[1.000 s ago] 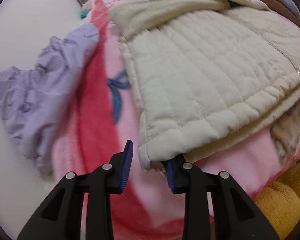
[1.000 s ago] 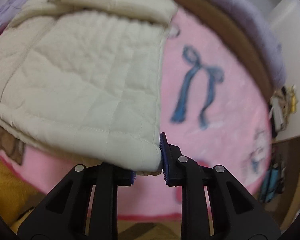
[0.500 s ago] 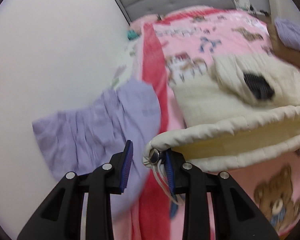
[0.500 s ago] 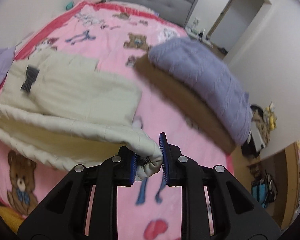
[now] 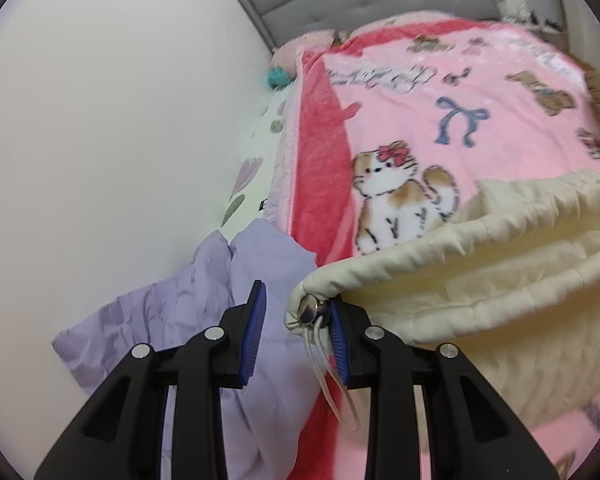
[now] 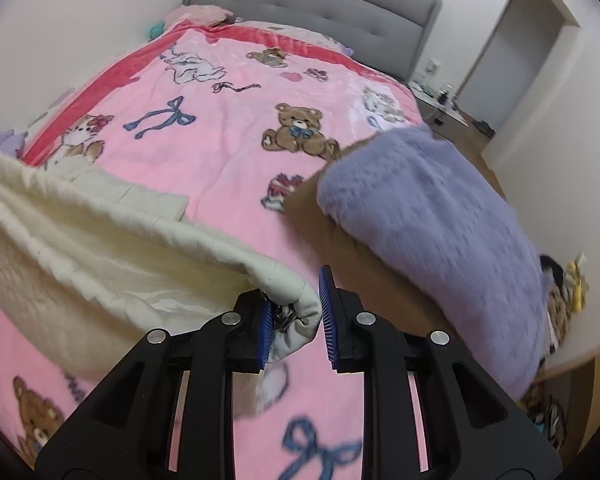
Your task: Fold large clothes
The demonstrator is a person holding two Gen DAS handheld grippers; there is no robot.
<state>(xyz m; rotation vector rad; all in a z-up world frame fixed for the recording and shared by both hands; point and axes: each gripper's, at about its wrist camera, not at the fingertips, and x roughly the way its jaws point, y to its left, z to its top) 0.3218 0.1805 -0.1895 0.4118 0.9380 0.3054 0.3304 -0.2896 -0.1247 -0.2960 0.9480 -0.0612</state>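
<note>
- Left wrist view: the left gripper [image 5: 296, 336] stood wide open. The hem corner of the cream quilted jacket [image 5: 500, 264], with its metal snap [image 5: 310, 310] and drawcord loop [image 5: 336, 384], lay against the right-hand pad only; nothing was clamped. The jacket sagged over the pink blanket [image 5: 440, 92].
- Right wrist view: the right gripper [image 6: 294, 322] was also spread apart, the opposite jacket [image 6: 100, 248] corner resting between the pads, touching the left one.
- Judgement: lay both corners down level, then withdraw straight back so the drawcord does not snag.
- Only the left view showed the lilac garment [image 5: 220, 300] at the bed's edge; only the right showed the purple plush throw [image 6: 440, 232].
</note>
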